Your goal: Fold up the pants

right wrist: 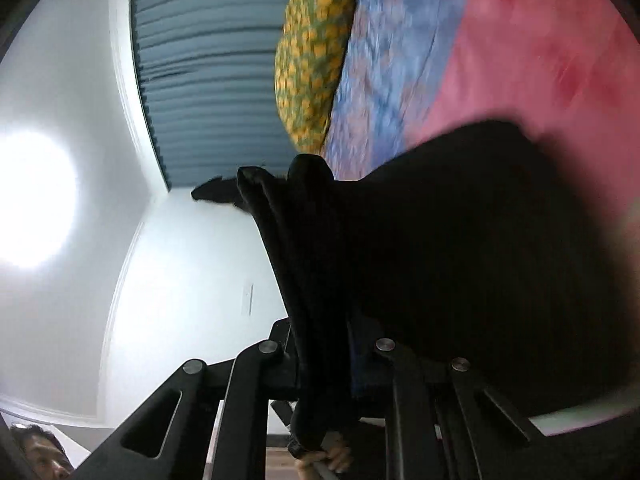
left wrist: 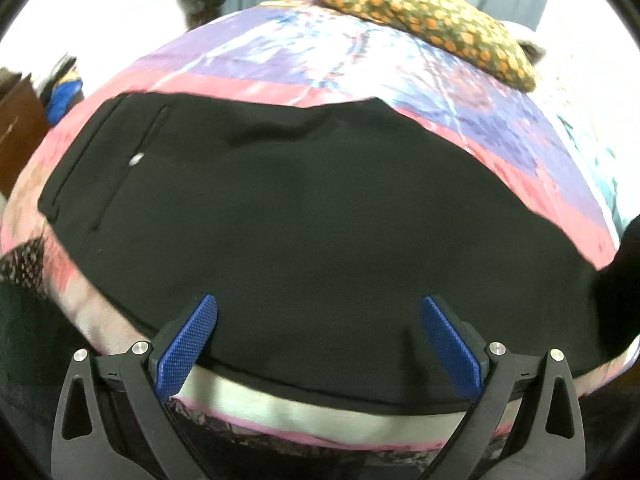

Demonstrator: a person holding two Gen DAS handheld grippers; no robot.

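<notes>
Pants point(left wrist: 304, 216) cover near bed; pillow point(left wrist: 428, 20) blocks far edge, bedspread point(left wrist: 304, 60) btwn free.

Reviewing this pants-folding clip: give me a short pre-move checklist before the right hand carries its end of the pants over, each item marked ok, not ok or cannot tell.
1. Right tongs shut on the pants: ok, black cloth bunched between the fingers.
2. Left tongs free of cloth: ok, open above the pants, holding nothing.
3. Pants lying flat on the bed: ok in the left view, a few slight wrinkles.
4. Pillow clear of the pants: ok, it sits at the far end, apart from them.
5. Both layers held by the right tongs: cannot tell, the fold is dark and blurred.
</notes>
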